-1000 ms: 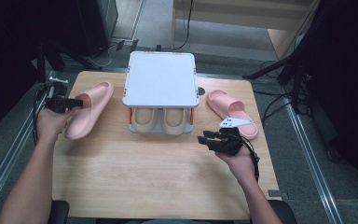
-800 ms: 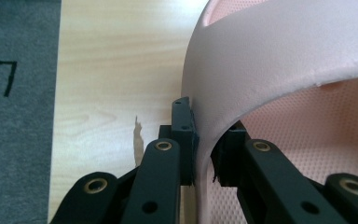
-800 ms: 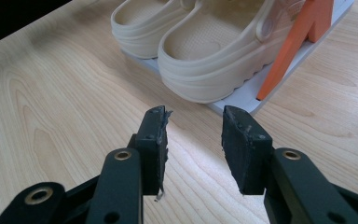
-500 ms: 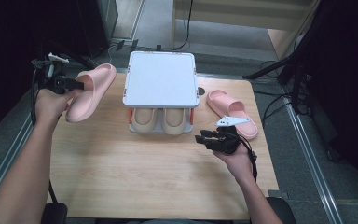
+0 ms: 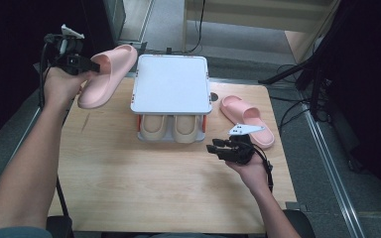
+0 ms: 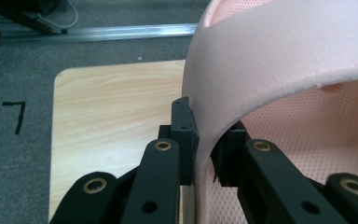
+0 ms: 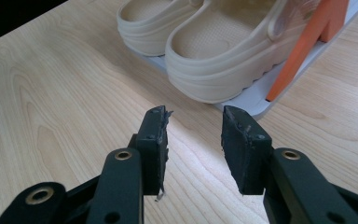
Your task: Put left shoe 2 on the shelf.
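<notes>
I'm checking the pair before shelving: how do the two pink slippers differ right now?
The left pink slipper is in the air, tilted, its strap clamped in the left gripper; the right pink slipper lies flat on the table beside the shoe rack, untouched, with the right gripper open nearby. Both are the same pink slide style.

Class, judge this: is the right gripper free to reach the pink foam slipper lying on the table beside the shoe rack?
Probably yes: the right gripper is open and empty, and the pink foam slipper lies just beyond it with bare table between.

A lab-like recording space: a wooden table (image 5: 129, 188) on grey carpet, metal floor rails (image 5: 335, 163), trailing cables (image 5: 287, 106).
</notes>
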Demonstrator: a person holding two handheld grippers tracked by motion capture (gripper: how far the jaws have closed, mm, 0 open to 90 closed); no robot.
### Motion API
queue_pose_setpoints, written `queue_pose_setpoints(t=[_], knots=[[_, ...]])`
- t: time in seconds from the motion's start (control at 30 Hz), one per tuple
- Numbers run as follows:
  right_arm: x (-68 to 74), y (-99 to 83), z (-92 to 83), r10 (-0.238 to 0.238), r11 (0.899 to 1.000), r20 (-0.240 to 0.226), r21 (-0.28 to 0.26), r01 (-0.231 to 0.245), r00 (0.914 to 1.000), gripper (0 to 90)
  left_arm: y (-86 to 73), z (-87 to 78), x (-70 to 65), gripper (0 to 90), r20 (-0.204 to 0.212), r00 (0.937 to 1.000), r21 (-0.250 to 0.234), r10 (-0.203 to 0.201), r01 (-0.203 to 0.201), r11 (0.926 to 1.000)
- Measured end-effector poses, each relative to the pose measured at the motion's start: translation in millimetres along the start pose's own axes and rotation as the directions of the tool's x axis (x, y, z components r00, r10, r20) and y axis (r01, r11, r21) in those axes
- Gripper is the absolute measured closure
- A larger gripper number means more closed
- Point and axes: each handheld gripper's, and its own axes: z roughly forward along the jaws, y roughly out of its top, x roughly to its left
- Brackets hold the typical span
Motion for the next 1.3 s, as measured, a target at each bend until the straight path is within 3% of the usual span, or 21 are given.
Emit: queue_pose_setpoints(t=[0.27, 0.63, 0.97, 1.3], knots=[[-1.1, -0.2, -0.8, 0.007, 1.000, -0.001, 0.002, -0.007, 1.0000, 61.5, 21.2, 7.7, -40.3, 80.8, 0.033, 0.9972, -0.004, 0.068, -0.068, 0.9977], [-0.8, -0.7, -0.9, -0.005, 1.000, 0.001, 0.008, 0.005, 1.0000, 61.8, 36.3, 33.6, -84.3, 80.7, 0.052, 0.9941, 0.009, 0.095, -0.096, 0.9954], [-0.8, -1.1, -4.0, -0.004, 1.000, 0.004, 0.004, 0.004, 1.0000, 61.8, 35.4, 54.5, -106.6, 79.2, 0.030, 0.9908, 0.015, 0.132, -0.133, 0.9910], [0.7, -0.9, -3.5, -0.013, 1.000, 0.003, 0.007, 0.013, 0.9999, 61.8, 29.8, 65.4, -111.7, 72.6, 0.034, 0.9915, 0.059, 0.126, -0.127, 0.9901]])
